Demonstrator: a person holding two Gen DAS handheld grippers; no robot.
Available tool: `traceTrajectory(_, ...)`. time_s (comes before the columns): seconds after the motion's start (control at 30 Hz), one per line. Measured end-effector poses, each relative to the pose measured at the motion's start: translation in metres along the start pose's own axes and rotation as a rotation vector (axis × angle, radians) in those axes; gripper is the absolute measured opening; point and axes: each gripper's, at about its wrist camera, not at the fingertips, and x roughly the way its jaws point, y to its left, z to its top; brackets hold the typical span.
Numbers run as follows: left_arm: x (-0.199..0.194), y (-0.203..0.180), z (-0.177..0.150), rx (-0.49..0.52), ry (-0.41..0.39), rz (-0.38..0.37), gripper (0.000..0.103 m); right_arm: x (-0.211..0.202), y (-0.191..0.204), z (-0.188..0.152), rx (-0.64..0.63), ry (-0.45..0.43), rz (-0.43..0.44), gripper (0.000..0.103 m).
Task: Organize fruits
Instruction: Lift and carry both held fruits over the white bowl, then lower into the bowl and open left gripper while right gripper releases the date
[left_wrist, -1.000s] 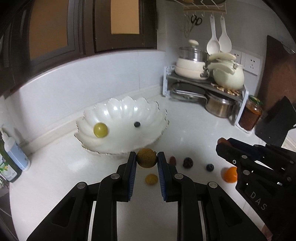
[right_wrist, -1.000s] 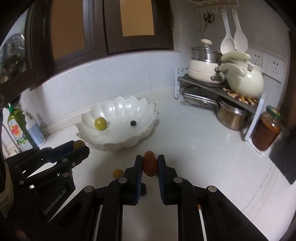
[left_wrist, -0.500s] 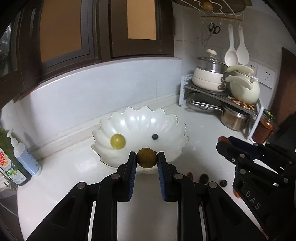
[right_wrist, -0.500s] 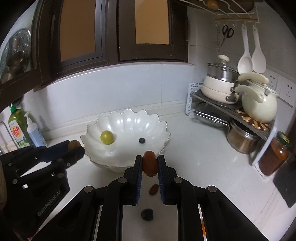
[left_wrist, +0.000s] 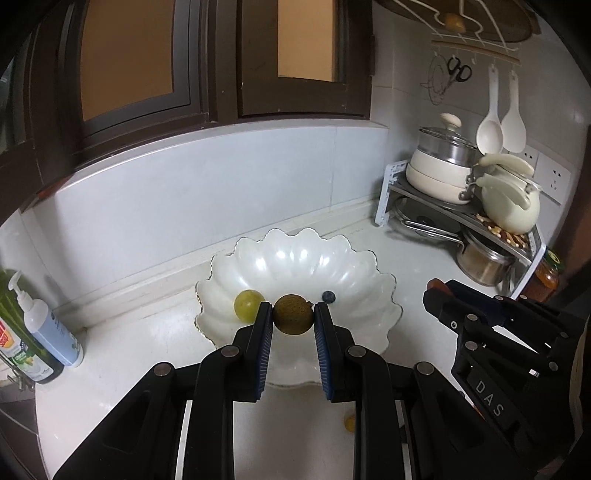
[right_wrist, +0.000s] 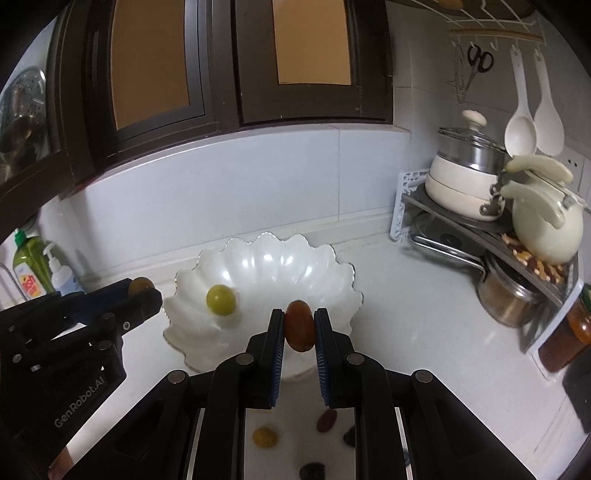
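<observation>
Inside the scalloped bowl lie a green grape and blueberry; both grippers pinch fruit.

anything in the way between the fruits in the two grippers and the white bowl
Nothing visible. The left gripper holds a round brownish fruit and the right gripper a reddish oval fruit, both in front of the scalloped white bowl. Inside it lie only a green grape and a blueberry, leaving room.

One scalloped bowl, two tools each gripping one fruit, one green grape, one blueberry
</observation>
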Motion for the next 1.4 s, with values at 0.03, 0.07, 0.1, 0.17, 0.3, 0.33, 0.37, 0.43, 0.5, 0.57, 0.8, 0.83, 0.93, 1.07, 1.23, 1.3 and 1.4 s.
traceTrajectory(0.03,0.004,0.001,0.003,-0.001,0.007,0.001,0.023,0.005,0.0,0.004,0.001,0.006,0.005,0.018)
traceTrajectory(0.07,0.007,0.001,0.005,-0.002,0.013,0.002,0.023,0.007,0.0,0.007,0.002,0.01,0.008,0.018)
traceTrajectory(0.1,0.01,0.003,0.008,-0.004,0.02,0.004,0.023,0.011,0.0,0.01,0.001,0.015,0.011,0.018)
traceTrajectory(0.17,0.016,0.005,0.014,-0.004,0.034,0.01,0.023,0.019,0.001,0.016,0.001,0.027,0.012,0.018)
traceTrajectory(0.3,0.032,0.012,0.024,-0.021,0.076,0.004,0.023,0.038,0.002,0.026,-0.004,0.065,0.015,0.018)
traceTrajectory(0.33,0.037,0.014,0.026,-0.025,0.088,0.006,0.023,0.043,0.002,0.029,-0.002,0.077,0.019,0.018)
traceTrajectory(0.37,0.041,0.014,0.027,-0.028,0.096,0.005,0.023,0.046,0.002,0.03,-0.001,0.086,0.024,0.018)
traceTrajectory(0.43,0.052,0.018,0.03,-0.036,0.124,0.002,0.023,0.056,0.002,0.034,-0.004,0.115,0.026,0.018)
traceTrajectory(0.5,0.062,0.022,0.031,-0.039,0.148,0.001,0.023,0.065,0.003,0.036,-0.011,0.136,0.029,0.018)
traceTrajectory(0.57,0.074,0.024,0.032,-0.043,0.177,0.004,0.023,0.075,0.004,0.04,-0.021,0.168,0.037,0.018)
traceTrajectory(0.8,0.108,0.03,0.032,-0.033,0.265,0.003,0.023,0.109,0.006,0.047,-0.069,0.262,0.03,0.018)
traceTrajectory(0.83,0.113,0.031,0.032,-0.035,0.277,0.001,0.023,0.117,0.006,0.048,-0.078,0.284,0.03,0.018)
traceTrajectory(0.93,0.127,0.034,0.03,-0.043,0.319,-0.001,0.023,0.135,0.006,0.047,-0.081,0.336,0.034,0.018)
traceTrajectory(1.07,0.144,0.037,0.027,-0.047,0.365,0.005,0.023,0.157,0.006,0.043,-0.082,0.404,0.039,0.018)
traceTrajectory(1.23,0.165,0.04,0.021,-0.054,0.43,0.008,0.023,0.178,0.003,0.036,-0.092,0.472,0.026,0.018)
traceTrajectory(1.3,0.171,0.04,0.017,-0.051,0.454,0.013,0.023,0.184,0.004,0.034,-0.104,0.489,0.021,0.018)
traceTrajectory(1.4,0.18,0.04,0.011,-0.045,0.485,0.023,0.023,0.187,0.005,0.03,-0.126,0.505,0.007,0.018)
